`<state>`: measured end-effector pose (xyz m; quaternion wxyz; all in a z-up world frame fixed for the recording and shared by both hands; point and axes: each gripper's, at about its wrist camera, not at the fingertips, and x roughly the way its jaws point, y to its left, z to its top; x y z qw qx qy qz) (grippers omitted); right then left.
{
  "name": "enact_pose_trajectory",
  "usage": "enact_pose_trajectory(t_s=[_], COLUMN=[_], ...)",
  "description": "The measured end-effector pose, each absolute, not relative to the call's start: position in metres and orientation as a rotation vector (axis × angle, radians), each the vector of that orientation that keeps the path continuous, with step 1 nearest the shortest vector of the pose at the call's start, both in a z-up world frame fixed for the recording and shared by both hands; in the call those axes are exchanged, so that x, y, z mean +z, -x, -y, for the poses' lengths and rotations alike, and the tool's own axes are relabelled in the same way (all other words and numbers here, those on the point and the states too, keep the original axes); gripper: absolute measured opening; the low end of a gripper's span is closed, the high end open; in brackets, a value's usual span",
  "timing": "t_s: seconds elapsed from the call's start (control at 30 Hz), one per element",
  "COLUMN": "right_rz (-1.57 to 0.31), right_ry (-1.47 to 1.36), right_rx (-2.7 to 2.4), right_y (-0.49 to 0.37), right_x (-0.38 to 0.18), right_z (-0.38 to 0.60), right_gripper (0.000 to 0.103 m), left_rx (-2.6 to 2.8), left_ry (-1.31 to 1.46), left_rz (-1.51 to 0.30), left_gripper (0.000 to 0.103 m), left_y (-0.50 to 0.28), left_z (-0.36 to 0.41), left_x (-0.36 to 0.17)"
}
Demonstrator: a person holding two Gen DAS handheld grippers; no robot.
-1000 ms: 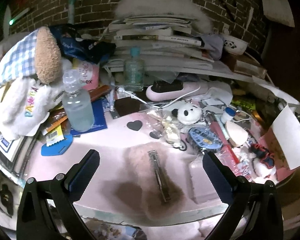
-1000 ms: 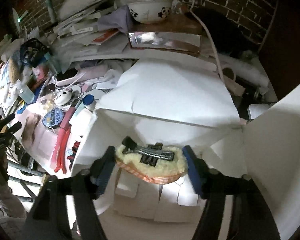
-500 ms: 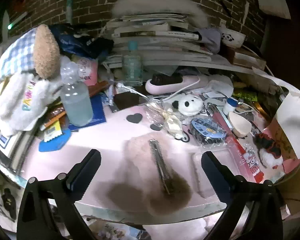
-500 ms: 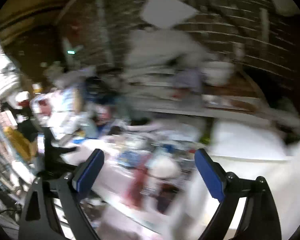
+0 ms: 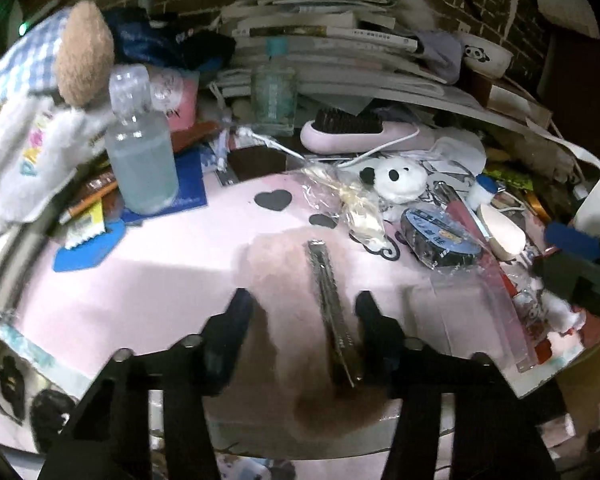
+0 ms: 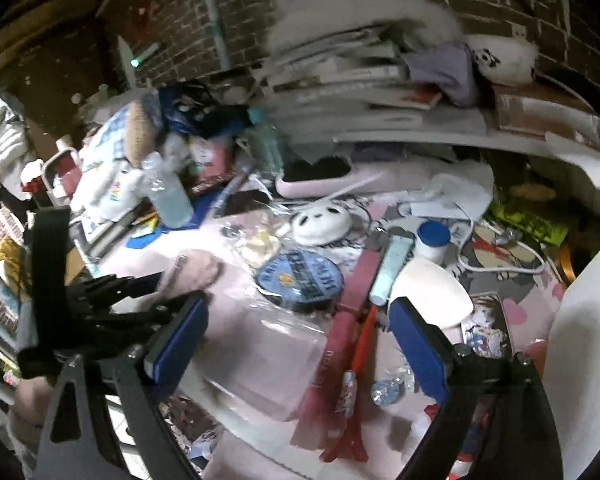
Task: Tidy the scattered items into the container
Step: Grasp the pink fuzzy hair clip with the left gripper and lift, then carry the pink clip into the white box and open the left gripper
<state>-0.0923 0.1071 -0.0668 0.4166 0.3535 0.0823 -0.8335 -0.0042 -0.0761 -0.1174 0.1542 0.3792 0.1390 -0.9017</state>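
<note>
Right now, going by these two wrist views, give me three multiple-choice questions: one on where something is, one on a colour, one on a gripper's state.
1. Where does the fuzzy hair clip lie?
A in a bowl
B on the pink table, between the left gripper fingers
C on the books

2. The small white bottle has a cap that is:
A red
B green
C blue

3. The right gripper is:
A open and empty
B shut on tape
C shut on a brush

Answers:
1. B, the fingers flank it on the table.
2. C, the right wrist view shows a blue cap.
3. A, its blue pads stand wide apart with nothing between.
</note>
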Motion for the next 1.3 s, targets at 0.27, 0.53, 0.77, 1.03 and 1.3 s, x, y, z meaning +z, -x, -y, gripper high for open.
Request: enact_pose_trajectory(t_s=[0.27, 0.53, 0.77, 1.03, 1.3], right_rz=[-0.247, -0.275, -0.296, -0.299, -0.284], right_ry=[-0.88, -0.858, -0.87, -0.89, -0.888], right_rx=[-2.129, -2.204, -2.23, -2.239, -2.23], right_y=[0.097, 0.109, 0.115, 0.121, 0.121], right_x=[-0.078, -0.082, -0.088, -0.093, -0.093], right_z=[-0.104, -0.107, -0.108, -0.111, -0.113], right_gripper=[0.091, 0.091, 0.091, 0.091, 0.091], left_rx=[-2.581, -2.741, -3.143, -3.36, -3.222], left_ry=[-1.115, -1.001, -0.964, -1.371, -1.803], left_rz=[-0.377, -0.336, -0.206, 0.056, 0.339], left_gripper=[0.023, 0.023, 0.023, 0.023, 0.023], left_y=[0.012, 0.03, 0.074, 0.142, 0.174], left_z=[0.076, 0.059, -0.021, -0.146, -0.225], left_x=[-0.11, -0.033, 0.062, 0.066, 0.019])
